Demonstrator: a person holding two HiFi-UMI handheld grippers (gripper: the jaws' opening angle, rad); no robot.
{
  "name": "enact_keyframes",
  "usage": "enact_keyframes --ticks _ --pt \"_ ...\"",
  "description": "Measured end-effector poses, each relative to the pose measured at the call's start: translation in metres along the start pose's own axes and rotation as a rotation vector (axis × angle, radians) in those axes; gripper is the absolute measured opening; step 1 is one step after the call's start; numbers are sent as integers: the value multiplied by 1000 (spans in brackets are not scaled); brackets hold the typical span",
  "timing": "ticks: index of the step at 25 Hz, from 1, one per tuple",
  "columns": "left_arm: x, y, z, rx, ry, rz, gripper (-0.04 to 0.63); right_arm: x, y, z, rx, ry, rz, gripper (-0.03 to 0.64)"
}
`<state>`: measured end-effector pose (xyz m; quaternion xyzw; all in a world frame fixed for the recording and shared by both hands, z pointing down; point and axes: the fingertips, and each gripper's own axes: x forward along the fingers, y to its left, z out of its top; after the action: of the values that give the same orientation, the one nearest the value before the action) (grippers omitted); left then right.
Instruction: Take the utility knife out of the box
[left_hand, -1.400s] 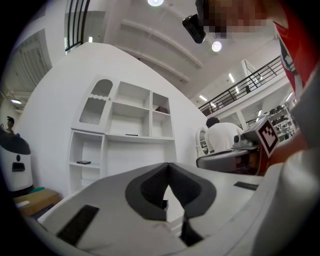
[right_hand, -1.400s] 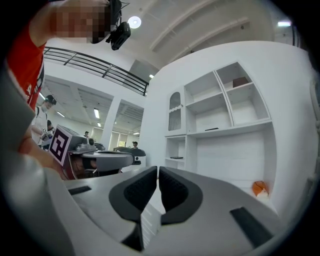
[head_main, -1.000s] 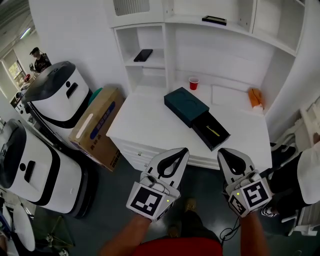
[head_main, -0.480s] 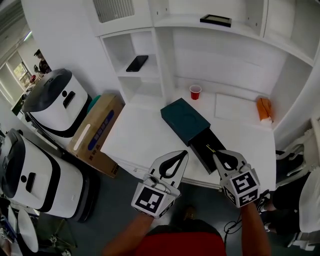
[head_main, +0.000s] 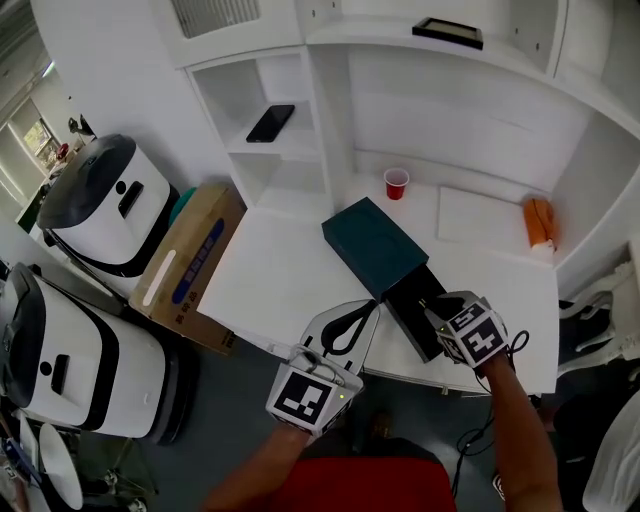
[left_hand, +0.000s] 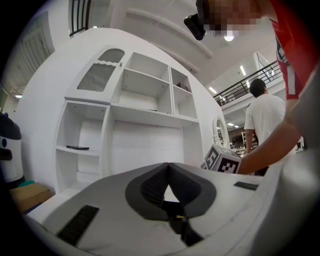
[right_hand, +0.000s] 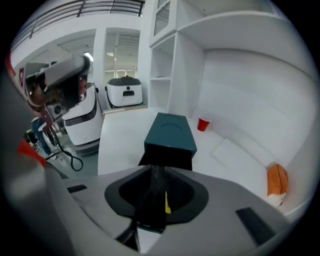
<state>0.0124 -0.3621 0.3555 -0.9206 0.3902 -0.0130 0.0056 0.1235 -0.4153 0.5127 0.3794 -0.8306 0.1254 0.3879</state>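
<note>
A dark teal box (head_main: 372, 243) lies on the white table (head_main: 280, 270), and its black drawer (head_main: 410, 300) is pulled out toward me. My right gripper (head_main: 434, 306) tilts down over the drawer. In the right gripper view the box (right_hand: 170, 131) lies just ahead, and the right gripper (right_hand: 159, 171) has its jaws opening, with a yellow sliver of the utility knife (right_hand: 166, 203) showing in the gap below, untouched. My left gripper (head_main: 366, 306) hovers level at the table's front edge, left of the drawer; the left gripper (left_hand: 167, 166) has its tips together on nothing.
A red cup (head_main: 396, 183), a white mat (head_main: 478, 218) and an orange object (head_main: 540, 222) sit at the back of the table. Shelves above hold a phone (head_main: 270, 122). A cardboard box (head_main: 185, 262) and white machines (head_main: 105, 205) stand on the floor at the left.
Both grippers have come forward to the table. The right one has dropped and tipped down over the open drawer. The left one has reached the table's front edge.
</note>
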Motion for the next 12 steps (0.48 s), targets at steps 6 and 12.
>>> enact_keyframes --ticks 6,12 --pt "4 19 -5 -17 -7 -23 18 45 -9 -36 -21 262 38 164" --pt "3 36 -10 -43 7 -19 18 70 -15 -51 2 391 47 164"
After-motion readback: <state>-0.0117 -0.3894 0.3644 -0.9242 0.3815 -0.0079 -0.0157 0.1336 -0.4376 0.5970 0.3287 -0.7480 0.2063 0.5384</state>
